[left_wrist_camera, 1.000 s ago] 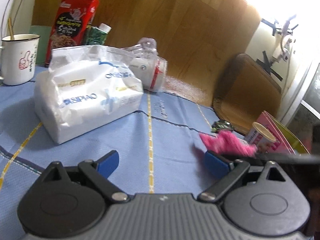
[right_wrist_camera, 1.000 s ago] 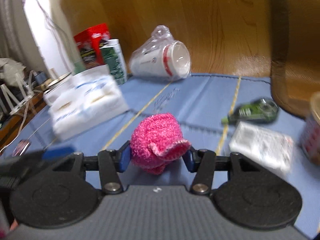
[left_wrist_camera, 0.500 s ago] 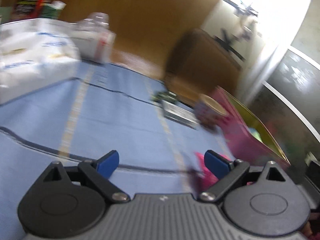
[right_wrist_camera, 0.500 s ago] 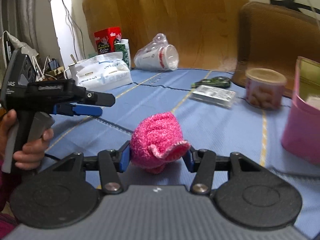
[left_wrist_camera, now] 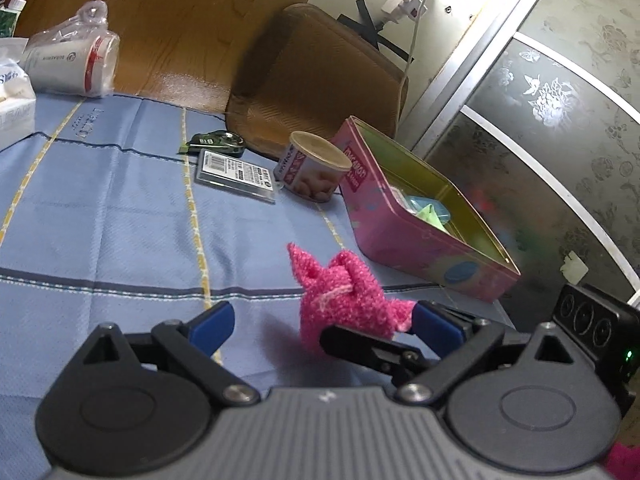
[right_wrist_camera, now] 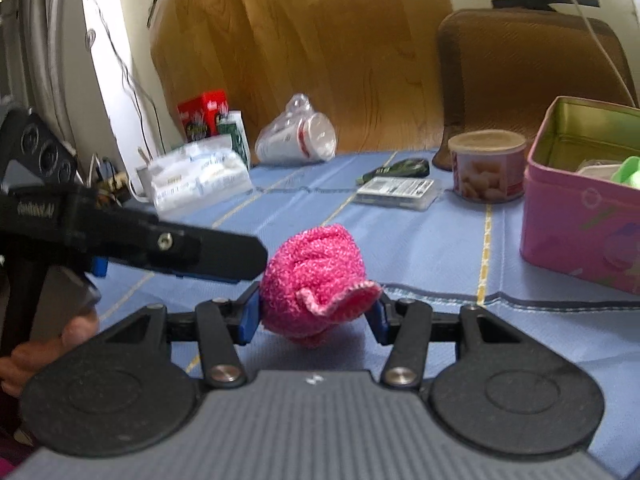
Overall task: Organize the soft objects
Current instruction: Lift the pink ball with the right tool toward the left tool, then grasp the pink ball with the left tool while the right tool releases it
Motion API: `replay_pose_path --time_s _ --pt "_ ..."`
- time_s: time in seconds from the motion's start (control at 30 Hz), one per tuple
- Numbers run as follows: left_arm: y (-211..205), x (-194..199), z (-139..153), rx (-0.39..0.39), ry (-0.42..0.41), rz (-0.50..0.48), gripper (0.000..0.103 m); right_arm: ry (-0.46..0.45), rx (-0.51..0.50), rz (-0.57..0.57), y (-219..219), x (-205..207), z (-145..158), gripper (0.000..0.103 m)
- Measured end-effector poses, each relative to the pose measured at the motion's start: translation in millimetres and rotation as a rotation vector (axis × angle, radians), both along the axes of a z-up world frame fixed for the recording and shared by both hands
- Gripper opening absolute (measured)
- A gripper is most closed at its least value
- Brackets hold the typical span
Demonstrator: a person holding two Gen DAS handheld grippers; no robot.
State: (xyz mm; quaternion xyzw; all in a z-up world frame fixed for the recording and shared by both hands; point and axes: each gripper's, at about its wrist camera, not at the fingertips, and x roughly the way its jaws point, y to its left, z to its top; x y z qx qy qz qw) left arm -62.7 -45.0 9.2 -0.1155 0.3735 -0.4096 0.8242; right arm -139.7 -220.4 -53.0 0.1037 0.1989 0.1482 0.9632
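A pink knitted soft piece [right_wrist_camera: 314, 284] hangs a little above the blue tablecloth [right_wrist_camera: 420, 240], and my right gripper [right_wrist_camera: 316, 316] is shut on it with both blue pads pressed into its sides. In the left wrist view the same pink piece [left_wrist_camera: 340, 296] shows between my left gripper's [left_wrist_camera: 324, 326] wide-open fingers, close to the right-hand pad [left_wrist_camera: 436, 326]. One black finger of the right gripper crosses in front. I cannot tell whether the left gripper touches the piece. An open pink tin [left_wrist_camera: 400, 240] stands just beyond on the right, with green and pale blue soft items [left_wrist_camera: 432, 212] inside.
Near the tin [right_wrist_camera: 580, 220] stand a round snack can [left_wrist_camera: 316, 168], a flat barcode packet [left_wrist_camera: 236, 176] and a green tape dispenser [left_wrist_camera: 214, 142]. Bagged paper cups [left_wrist_camera: 72, 68] and a tissue pack [right_wrist_camera: 200, 180] lie at the far left. A brown chair back [left_wrist_camera: 320, 80] rises behind the table.
My left gripper has swung right, away from the tissue pack, and now frames the pink piece near the tin. My right gripper has drawn back with the pink piece still held.
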Motion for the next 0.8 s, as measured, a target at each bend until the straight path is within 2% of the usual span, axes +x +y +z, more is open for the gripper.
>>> replay_pose_path --time_s 0.2,0.5,0.63,0.67,0.73,0.8 --pt "-5.1 4.1 -6.8 0.0 0.059 -0.004 0.099 -0.013 -0.079 -0.003 3.0 -7.5 -4.7 0.055" --pt "-5.6 12.4 -12.9 -0.081 0.165 -0.059 0.099 -0.031 -0.033 -0.011 -4.2 -15.1 -4.7 0.055" --pt "-6.4 21.5 -15.3 -0.136 0.232 -0.073 0.097 -0.096 -0.027 -0.01 -4.7 -24.8 2.4 0.055" --pt "-9.1 23.7 -13.8 -0.146 0.243 -0.084 0.094 -0.108 -0.027 -0.013 -5.8 -26.5 3.8 0.055" --pt "-18.3 26.6 -6.9 -0.16 0.245 -0.121 0.08 -0.125 -0.023 -0.019 -9.1 -29.1 6.0 0.055" --pt "-35.4 28.5 3.7 -0.152 0.226 -0.164 0.059 -0.138 -0.023 -0.027 -11.7 -30.3 7.8 0.055"
